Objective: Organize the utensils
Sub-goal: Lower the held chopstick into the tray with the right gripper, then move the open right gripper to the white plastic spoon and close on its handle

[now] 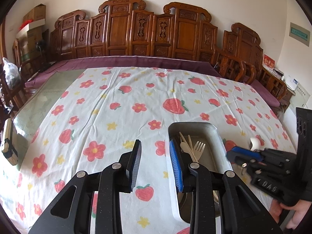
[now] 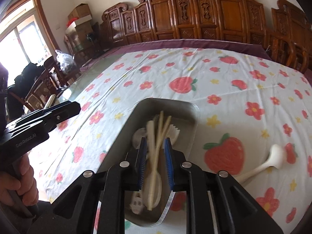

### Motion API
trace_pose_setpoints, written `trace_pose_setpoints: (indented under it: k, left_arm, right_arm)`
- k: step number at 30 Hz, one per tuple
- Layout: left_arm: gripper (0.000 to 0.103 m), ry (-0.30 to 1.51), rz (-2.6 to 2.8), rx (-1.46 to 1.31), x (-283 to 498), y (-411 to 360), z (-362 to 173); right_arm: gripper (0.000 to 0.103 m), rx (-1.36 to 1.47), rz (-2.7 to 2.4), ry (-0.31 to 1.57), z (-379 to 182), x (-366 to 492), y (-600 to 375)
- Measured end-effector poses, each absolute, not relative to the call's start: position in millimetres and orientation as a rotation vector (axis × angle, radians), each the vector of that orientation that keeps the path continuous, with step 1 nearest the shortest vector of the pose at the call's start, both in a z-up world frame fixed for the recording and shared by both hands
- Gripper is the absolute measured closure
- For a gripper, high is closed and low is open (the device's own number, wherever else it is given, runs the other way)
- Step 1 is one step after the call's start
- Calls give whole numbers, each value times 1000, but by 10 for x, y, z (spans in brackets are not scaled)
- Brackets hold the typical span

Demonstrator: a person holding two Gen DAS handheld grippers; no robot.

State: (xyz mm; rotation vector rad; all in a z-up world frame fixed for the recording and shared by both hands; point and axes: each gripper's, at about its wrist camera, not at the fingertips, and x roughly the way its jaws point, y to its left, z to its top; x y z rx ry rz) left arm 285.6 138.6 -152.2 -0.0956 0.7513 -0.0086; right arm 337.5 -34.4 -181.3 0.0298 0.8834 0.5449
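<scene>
- Over the metal tray (image 2: 140,115), the right gripper (image 2: 155,161) hangs with its blue pads parted, nothing pinched; pale utensil handles run up through the gap, but the pads stand clear of them.
- Straight below it, the utensils (image 2: 156,146) lie bundled lengthwise in the tray: chopsticks, a spoon and a fork, long axes running six to twelve o'clock in the right wrist view, fork tines up at about one o'clock.
- Out at three o'clock from that gripper, the white ladle (image 2: 273,156) lies on the cloth outside the tray, bowl toward two o'clock, handle trailing down to eight o'clock.
- Over at nine o'clock, the left gripper (image 1: 155,163) hovers just beside the tray, fingers spread, only cloth between them; a hand (image 2: 11,185) grips its handle.
- From the left wrist view the tray (image 1: 195,125) sits at one o'clock off the fingertips, its long side running near to far, the fork (image 1: 199,148) pointing tines away.
- Under everything, the strawberry-and-flower tablecloth (image 1: 117,117) covers the table, with carved wooden chair backs (image 1: 120,29) lined up along the far edge at twelve o'clock.
</scene>
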Motion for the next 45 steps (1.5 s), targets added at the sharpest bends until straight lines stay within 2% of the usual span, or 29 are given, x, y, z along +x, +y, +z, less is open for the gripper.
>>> trace_pose_setpoints:
  k: [9, 15, 17, 21, 23, 24, 27, 34, 45]
  left_arm:
    - [75, 751, -84, -74, 2802, 1065, -1542]
    - [67, 754, -125, -27, 2758, 774, -1581]
    - [59, 754, -138, -20, 2745, 696, -1596]
    - [57, 752, -153, -3, 2723, 549, -1634]
    - [43, 751, -156, -9, 2721, 510, -1659]
    - [42, 749, -161, -17, 2721, 497, -1667]
    - [42, 751, -171, -31, 2726, 459, -1694]
    - [41, 765, -179, -24, 2726, 392, -1743]
    - [41, 763, -185, -36, 2718, 397, -1725]
  right_arm:
    - [82, 4, 375, 868, -1825, 3267, -1245]
    - [76, 10, 256, 920, -2051, 3351, -1810]
    - [75, 18, 243, 939, -2124, 3408, -1895]
    - [68, 78, 234, 974, -2261, 3502, -1985]
    - [65, 127, 238, 998, -2358, 3557, -1995]
    - [64, 141, 240, 1007, -2379, 3562, -1969]
    - [59, 174, 233, 1026, -2488, 3630, -1915]
    - [42, 215, 150, 1038, -2585, 3834, -1829]
    - [41, 133, 15, 1038, -2662, 4153, -1863]
